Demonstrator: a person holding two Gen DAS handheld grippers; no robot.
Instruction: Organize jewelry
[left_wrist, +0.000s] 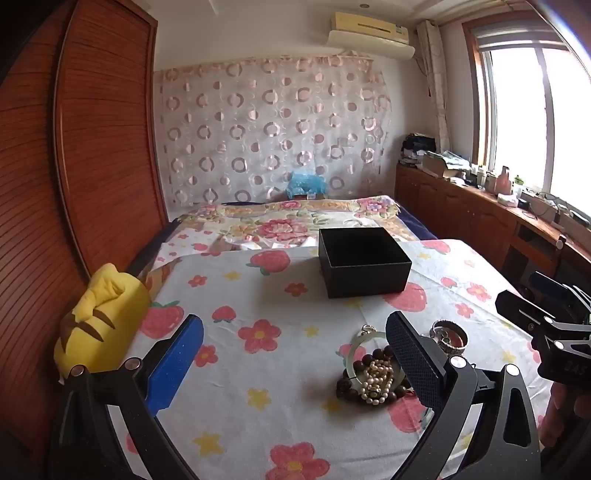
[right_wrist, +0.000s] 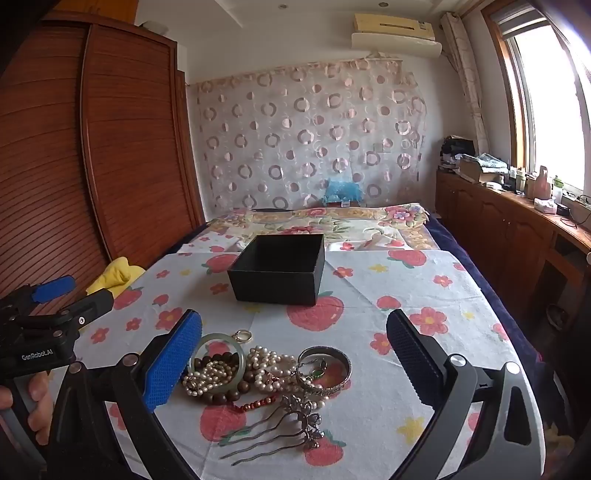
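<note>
A bedroom worktop under a strawberry-print cloth. The right hand-held gripper and left hand-held gripper both hover wide apart, empty. The tangled jewelry pile lies nearer the camera than the open black box. Lifting one pearl strand would likely drag its neighbours along. The box's interior is too dark to read.

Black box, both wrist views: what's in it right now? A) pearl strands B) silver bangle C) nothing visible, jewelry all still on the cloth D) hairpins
C: the black box shows only dark interior, though its floor is partly hidden. The pearl necklace, silver bangle and hairpins all lie in a pile on the floral cloth in front of it.
</note>
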